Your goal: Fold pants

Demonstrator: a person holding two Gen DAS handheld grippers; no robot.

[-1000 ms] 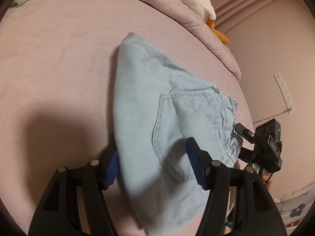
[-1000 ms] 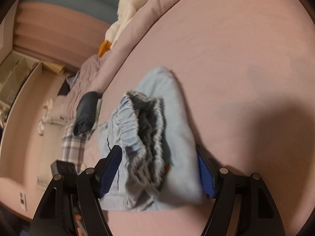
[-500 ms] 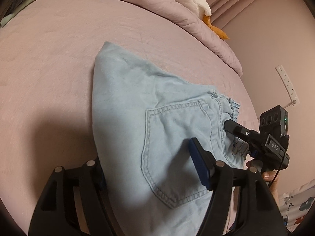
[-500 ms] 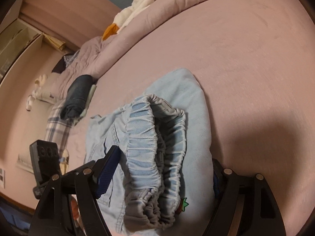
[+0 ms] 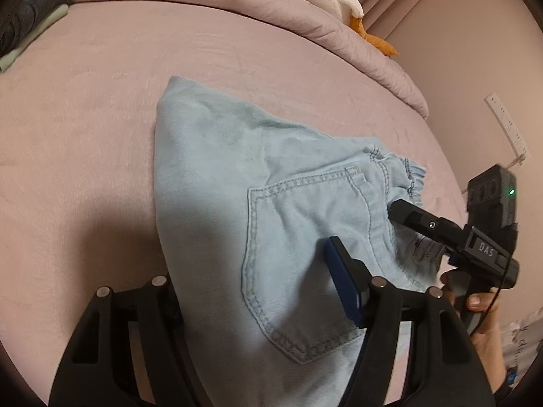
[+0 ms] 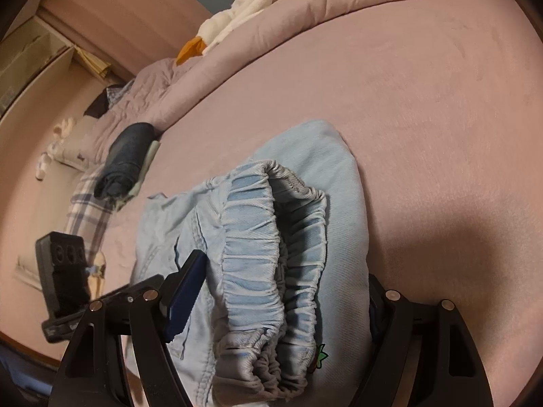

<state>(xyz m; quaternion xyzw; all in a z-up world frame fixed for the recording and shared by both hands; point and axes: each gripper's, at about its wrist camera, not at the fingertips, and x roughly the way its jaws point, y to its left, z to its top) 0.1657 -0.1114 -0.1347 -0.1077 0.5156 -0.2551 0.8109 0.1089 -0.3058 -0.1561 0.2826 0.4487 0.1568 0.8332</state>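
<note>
Light blue denim pants (image 5: pixel 217 183) lie folded in a bundle on the pink bed (image 5: pixel 85 108), back pocket up. My left gripper (image 5: pixel 254 288) straddles the near end, jaws apart. Its right pad (image 5: pixel 342 281) hovers over the pocket with its face bare, and its left finger is hidden behind the cloth edge. From the other end my right gripper (image 6: pixel 278 302) straddles the gathered elastic waistband (image 6: pixel 258 237), also open. Its left pad (image 6: pixel 185 296) stands beside the waistband, and the pants' edge hides its right finger. The right gripper (image 5: pixel 441 234), held in a hand, also shows in the left wrist view.
A rolled dark garment (image 6: pixel 127 159) lies on a plaid cloth (image 6: pixel 85 203) near the bed's far edge. A rumpled pink quilt (image 5: pixel 305 20) and a white plush toy with orange feet (image 5: pixel 339 3) line the head of the bed. A wall with a power strip (image 5: pixel 507 123) is on the right.
Both views have rolled and drawn closer to the pants. The cloth now hides the left gripper's left pad and the right gripper's right pad, which showed a second ago.
</note>
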